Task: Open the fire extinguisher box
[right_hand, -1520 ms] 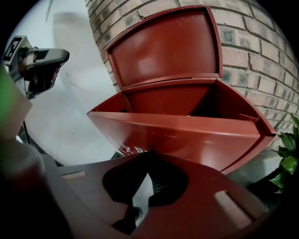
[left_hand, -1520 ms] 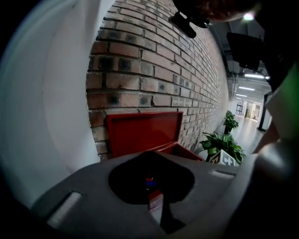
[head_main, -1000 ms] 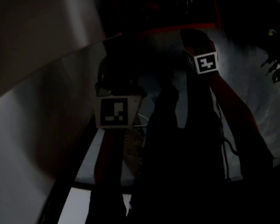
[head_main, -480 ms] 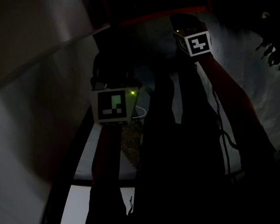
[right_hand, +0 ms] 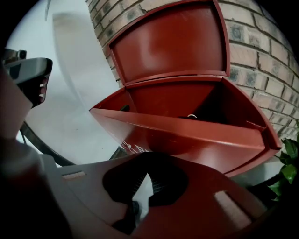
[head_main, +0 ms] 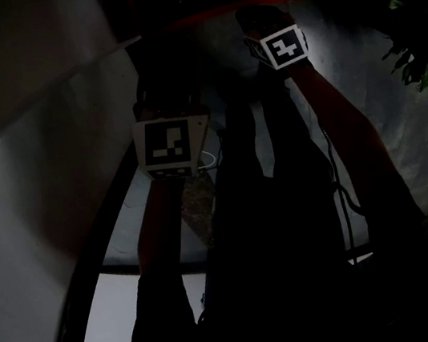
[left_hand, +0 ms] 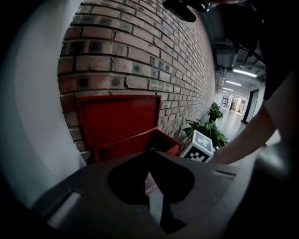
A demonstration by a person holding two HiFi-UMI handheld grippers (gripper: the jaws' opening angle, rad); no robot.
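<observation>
The red fire extinguisher box stands against a brick wall with its lid swung up and back. A small metal ring shows inside the dark interior. The box also shows in the left gripper view, lid raised. My right gripper hangs just before the box's front wall, jaws closed with nothing between them. My left gripper is farther back and left of the box, also shut and empty. The head view is very dark; the left marker cube and right marker cube stand out below the box's rim.
A brick wall runs behind the box. A white curved wall stands to its left. Potted plants grow to the right of the box, along a lit corridor. A person's arm reaches in from the right.
In the head view both grippers and the box have shifted up and slightly left. The green light seen on the left gripper half a second ago no longer shows.
</observation>
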